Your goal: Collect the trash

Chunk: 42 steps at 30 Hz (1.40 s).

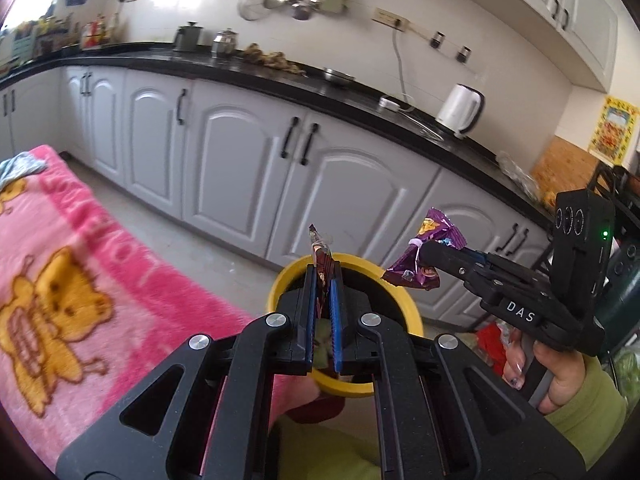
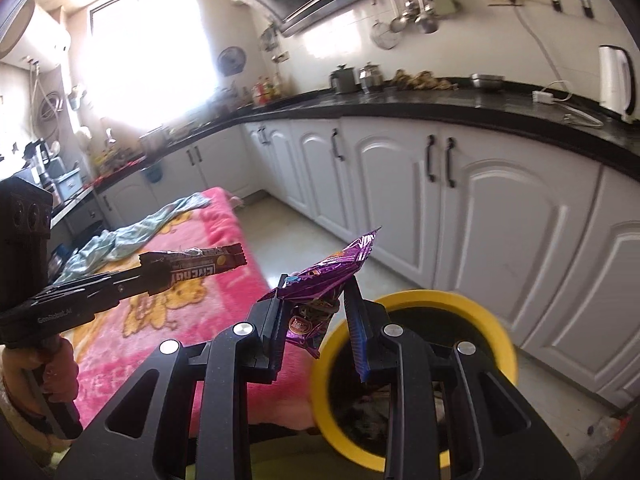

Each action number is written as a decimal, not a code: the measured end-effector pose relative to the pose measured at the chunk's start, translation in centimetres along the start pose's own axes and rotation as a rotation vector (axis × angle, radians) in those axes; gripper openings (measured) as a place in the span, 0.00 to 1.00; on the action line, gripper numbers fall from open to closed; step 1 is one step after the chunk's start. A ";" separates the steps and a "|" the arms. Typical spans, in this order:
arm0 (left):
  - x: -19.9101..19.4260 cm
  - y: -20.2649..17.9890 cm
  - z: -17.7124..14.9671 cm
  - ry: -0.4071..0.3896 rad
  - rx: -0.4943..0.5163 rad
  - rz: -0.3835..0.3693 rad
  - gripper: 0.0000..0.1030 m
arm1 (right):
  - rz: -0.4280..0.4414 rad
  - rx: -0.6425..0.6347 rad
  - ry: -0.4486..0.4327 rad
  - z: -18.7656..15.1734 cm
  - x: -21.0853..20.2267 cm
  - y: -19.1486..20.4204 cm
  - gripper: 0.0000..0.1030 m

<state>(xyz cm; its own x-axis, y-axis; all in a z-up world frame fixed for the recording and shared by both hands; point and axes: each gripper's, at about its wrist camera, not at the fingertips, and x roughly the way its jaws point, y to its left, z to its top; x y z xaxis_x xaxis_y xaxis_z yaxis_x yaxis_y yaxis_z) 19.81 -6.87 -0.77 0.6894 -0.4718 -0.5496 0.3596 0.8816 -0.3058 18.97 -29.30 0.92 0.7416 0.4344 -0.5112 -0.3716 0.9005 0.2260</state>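
Observation:
My left gripper is shut on a brown energy bar wrapper, held over the yellow-rimmed trash bin. The same wrapper shows in the right wrist view, sticking out of the left gripper above the pink blanket. My right gripper is shut on a crumpled purple snack wrapper, just left of the bin. In the left wrist view the right gripper holds that purple wrapper above the bin's far right rim.
A pink cartoon blanket covers the surface on the left, with a light blue cloth on it. White cabinets under a black countertop run behind. A white kettle stands on the counter.

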 end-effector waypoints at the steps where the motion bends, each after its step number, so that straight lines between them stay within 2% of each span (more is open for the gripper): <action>1: 0.3 -0.5 0.1 0.003 0.008 -0.005 0.03 | -0.011 -0.002 -0.006 -0.1 -0.3 -0.2 0.25; 8: 3.1 -3.5 0.2 0.041 0.049 -0.045 0.03 | -0.088 -0.016 -0.029 -1.1 -2.3 -2.6 0.25; 16: 6.9 -5.6 -0.4 0.098 0.086 -0.067 0.03 | -0.152 -0.028 0.003 -3.1 -2.3 -4.5 0.25; 31: 12.0 -4.7 -2.5 0.212 0.065 -0.067 0.04 | -0.155 0.045 0.102 -5.7 0.7 -7.2 0.28; 32: 12.1 -4.7 -2.5 0.216 0.064 -0.062 0.06 | -0.158 0.050 0.104 -5.8 0.7 -7.2 0.32; 33: 12.2 -4.6 -2.6 0.220 0.063 -0.057 0.13 | -0.161 0.053 0.105 -5.7 0.8 -7.3 0.40; 34: 12.3 -4.5 -2.6 0.224 0.060 -0.051 0.24 | -0.165 0.056 0.103 -5.7 0.8 -7.5 0.42; 40: 11.1 -4.0 -2.5 0.211 0.059 -0.022 0.51 | -0.177 0.051 0.082 -5.4 -0.1 -7.3 0.52; 41: 10.9 -4.1 -2.4 0.205 0.063 -0.016 0.55 | -0.181 0.048 0.077 -5.3 -0.4 -7.2 0.56; 42: 10.4 -4.1 -2.3 0.197 0.067 -0.008 0.64 | -0.185 0.047 0.069 -5.3 -0.8 -7.0 0.61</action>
<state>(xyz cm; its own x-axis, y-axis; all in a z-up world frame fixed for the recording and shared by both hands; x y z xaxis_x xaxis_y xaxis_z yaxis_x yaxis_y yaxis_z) 24.06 -15.43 -7.06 0.5526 -0.4664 -0.6907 0.4103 0.8736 -0.2616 18.04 -36.09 -4.64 0.7542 0.2599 -0.6030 -0.2048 0.9656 0.1600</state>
